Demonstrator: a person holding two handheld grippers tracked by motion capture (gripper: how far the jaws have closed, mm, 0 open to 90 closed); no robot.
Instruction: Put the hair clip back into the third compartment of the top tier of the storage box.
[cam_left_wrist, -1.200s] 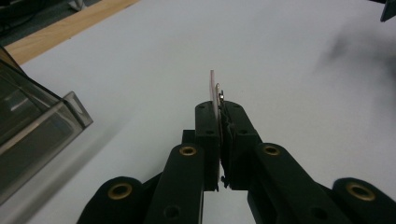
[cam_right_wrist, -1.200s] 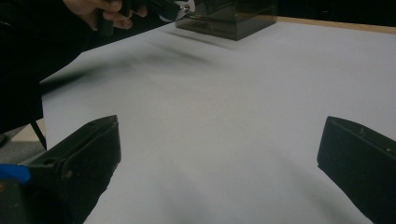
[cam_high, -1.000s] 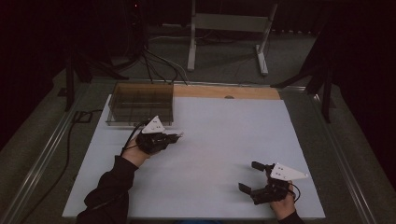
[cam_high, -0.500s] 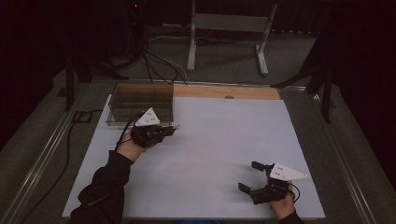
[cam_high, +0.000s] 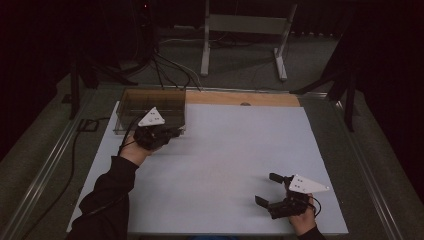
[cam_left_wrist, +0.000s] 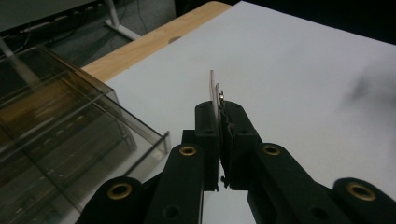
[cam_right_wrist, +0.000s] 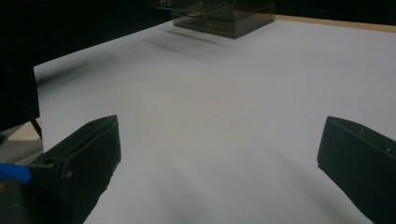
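No text, label, brand, number or sign can be read in any view. The white sheet (cam_high: 235, 160) on the table is blank. The clear box (cam_high: 150, 102) bears no legible marking. The grey plates on the left gripper (cam_high: 172, 132) and right gripper (cam_high: 267, 190) carry only small dark dots, too small to read as characters.
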